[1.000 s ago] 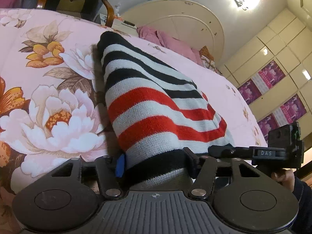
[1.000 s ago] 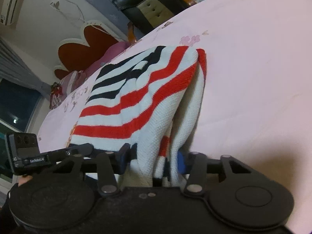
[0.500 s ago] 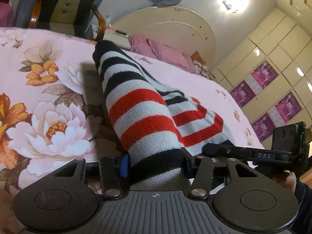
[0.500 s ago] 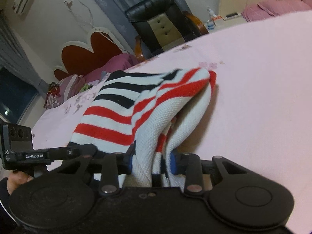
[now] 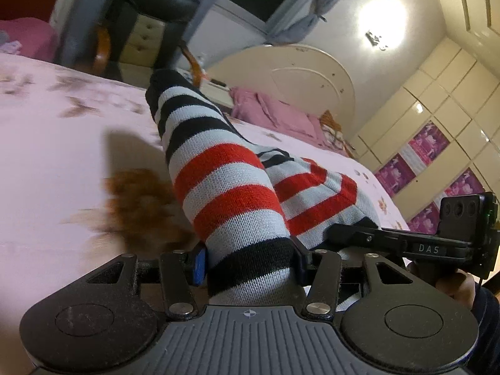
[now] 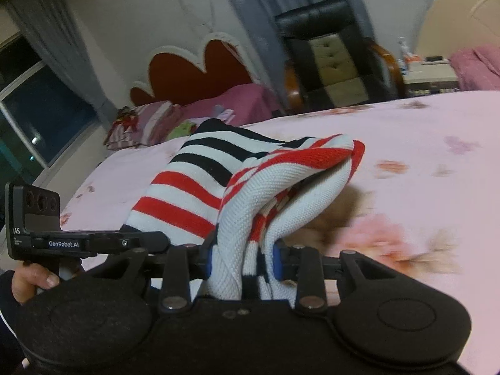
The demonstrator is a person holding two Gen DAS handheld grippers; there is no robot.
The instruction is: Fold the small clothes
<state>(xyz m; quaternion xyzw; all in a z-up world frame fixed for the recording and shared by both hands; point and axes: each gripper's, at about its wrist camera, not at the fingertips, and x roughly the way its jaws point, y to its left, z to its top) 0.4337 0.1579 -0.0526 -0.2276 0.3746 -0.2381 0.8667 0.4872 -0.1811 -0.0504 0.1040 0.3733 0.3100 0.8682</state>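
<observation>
A small knitted garment with red, white and black stripes [image 5: 225, 193] is held up off the pink floral bedspread [image 5: 56, 162]. My left gripper [image 5: 248, 265] is shut on its black-banded edge. My right gripper [image 6: 243, 262] is shut on a bunched white and red edge of the same garment [image 6: 250, 187]. The garment hangs in a fold between the two grippers, its far end drooping toward the bed. The right gripper shows at the right of the left wrist view [image 5: 406, 243], and the left gripper shows at the left of the right wrist view [image 6: 78, 243].
A black padded chair [image 6: 331, 59] stands beyond the bed's far edge. A pink pillow [image 5: 275, 112] lies by the cream headboard [image 5: 300, 78]. A second bed with a red headboard [image 6: 200, 75] is behind. The bedspread [image 6: 422, 162] stretches wide to the right.
Both grippers have lifted and tilted up with the garment; it has risen off the bedspread, folded more steeply, and more of the room shows.
</observation>
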